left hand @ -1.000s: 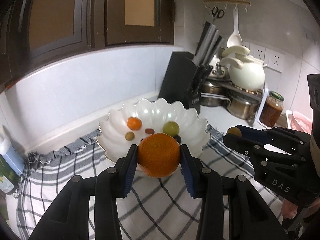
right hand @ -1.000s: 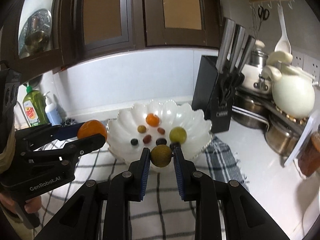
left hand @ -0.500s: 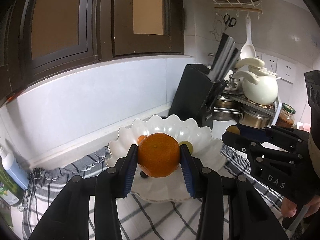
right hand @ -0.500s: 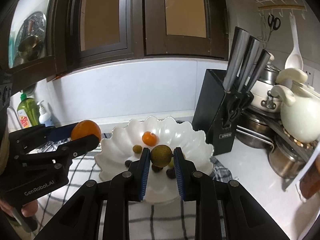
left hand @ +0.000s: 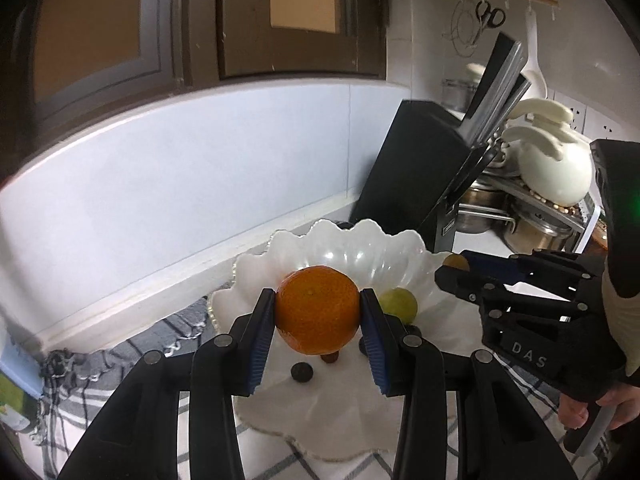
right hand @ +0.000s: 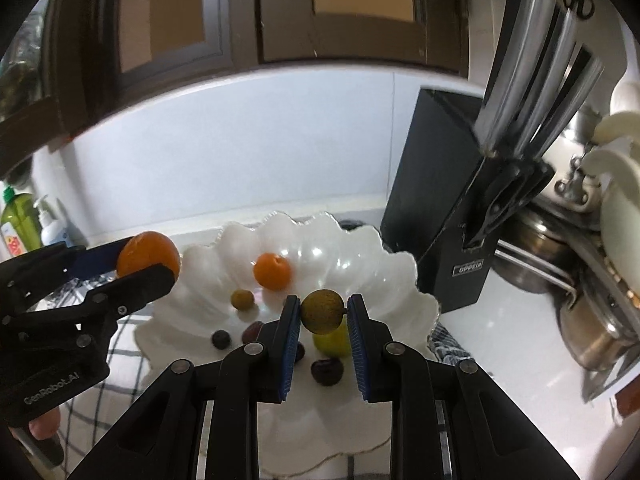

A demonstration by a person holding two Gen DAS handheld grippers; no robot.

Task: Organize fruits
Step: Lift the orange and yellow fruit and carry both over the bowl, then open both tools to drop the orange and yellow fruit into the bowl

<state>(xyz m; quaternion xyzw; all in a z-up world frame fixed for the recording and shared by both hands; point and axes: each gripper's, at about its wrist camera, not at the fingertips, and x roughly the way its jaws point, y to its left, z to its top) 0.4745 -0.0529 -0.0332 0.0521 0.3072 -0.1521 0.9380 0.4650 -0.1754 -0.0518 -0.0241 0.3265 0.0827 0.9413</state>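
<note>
My left gripper [left hand: 318, 312] is shut on a large orange [left hand: 317, 309] and holds it over the near part of a white scalloped bowl [left hand: 352, 248]. My right gripper [right hand: 323, 312] is shut on a small brown-green round fruit [right hand: 322, 311] over the same bowl [right hand: 404, 280]. In the bowl lie a small orange [right hand: 272, 271], a green fruit [right hand: 332, 340], an olive-coloured fruit [right hand: 242, 299] and several small dark fruits [right hand: 327, 371]. The left gripper with its orange [right hand: 148, 258] shows at the left of the right wrist view. The right gripper [left hand: 454, 270] shows at the right of the left wrist view.
The bowl stands on a checked cloth [left hand: 160, 336] on a white counter. A black knife block [right hand: 452, 200] stands right behind the bowl. Steel pots [right hand: 600, 332] and a white teapot [left hand: 556, 176] are at the right. Soap bottles [right hand: 16, 220] stand at the far left.
Both grippers have moved forward, closer to the bowl and over it, each still holding its fruit. The bowl looks larger in both views.
</note>
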